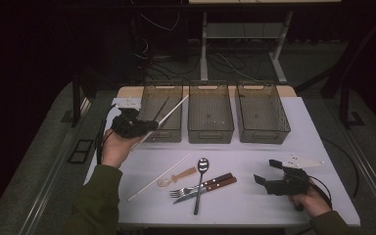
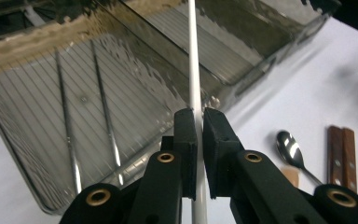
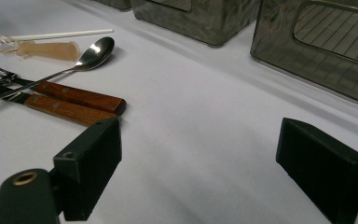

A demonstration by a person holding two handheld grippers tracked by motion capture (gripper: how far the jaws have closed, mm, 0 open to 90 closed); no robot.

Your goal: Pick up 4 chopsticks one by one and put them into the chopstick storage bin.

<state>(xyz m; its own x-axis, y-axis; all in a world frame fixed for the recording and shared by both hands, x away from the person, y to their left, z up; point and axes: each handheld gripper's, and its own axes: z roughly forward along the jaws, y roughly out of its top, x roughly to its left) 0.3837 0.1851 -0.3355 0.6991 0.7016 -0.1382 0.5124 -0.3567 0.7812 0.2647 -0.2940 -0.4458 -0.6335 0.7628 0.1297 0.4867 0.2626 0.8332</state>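
Bench [image 1: 254, 196]: white top, three clear smoked bins in a row along the far edge.
Left bin [image 1: 162, 105] has two thin dark sticks [image 2: 70, 140] lying on its ribbed floor. Middle bin [image 1: 210, 112] and right bin [image 1: 263, 111]: contents can't be made out from above.
Left claw [image 1: 147, 126]: held up off the bench at the near left corner of the left bin, jaws clamped together on a white chopstick [image 1: 169, 113]. Stick runs up and away between the jaws, slanting over the left bin; its tail pokes out below the claw.
Right claw [image 1: 267, 171]: low over the bench at near right, jaws wide apart, nothing between them, pointing toward the cutlery.
Loose on the bench, centre near: second white chopstick [image 1: 159, 177] lying diagonal, a translucent plastic spoon [image 1: 178, 176] touching it, a metal spoon [image 1: 199, 182] laid across a fork [image 1: 191, 188] and knife [image 1: 210, 188], both with wooden handles, side by side.
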